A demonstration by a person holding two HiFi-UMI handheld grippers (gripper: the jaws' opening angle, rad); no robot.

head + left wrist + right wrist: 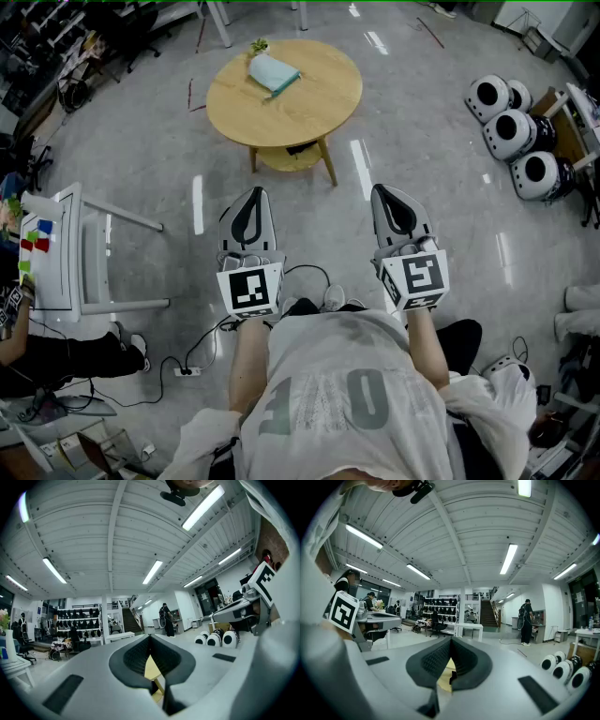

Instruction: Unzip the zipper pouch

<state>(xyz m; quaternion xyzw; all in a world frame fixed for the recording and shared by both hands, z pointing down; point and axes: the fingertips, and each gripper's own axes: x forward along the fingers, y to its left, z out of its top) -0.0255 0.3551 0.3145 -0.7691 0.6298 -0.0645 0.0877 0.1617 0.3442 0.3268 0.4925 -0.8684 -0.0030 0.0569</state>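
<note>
A pale blue zipper pouch (273,73) lies on the far part of a round wooden table (309,108) ahead of me. My left gripper (251,198) and right gripper (387,193) are held level side by side, well short of the table, over the floor. Both are shut with nothing between their jaws. In the left gripper view my left gripper (150,638) has its tips touching, and a sliver of the wooden table (151,670) shows through the gap behind them. In the right gripper view my right gripper (451,641) looks the same, with the table (443,680) glimpsed below the tips.
A small green object (259,45) sits by the pouch. A white desk (56,246) with coloured blocks stands at left, with a seated person (56,356) below it. Three white round devices (511,131) lie on the floor at right. Cables (202,347) trail across the floor near my feet.
</note>
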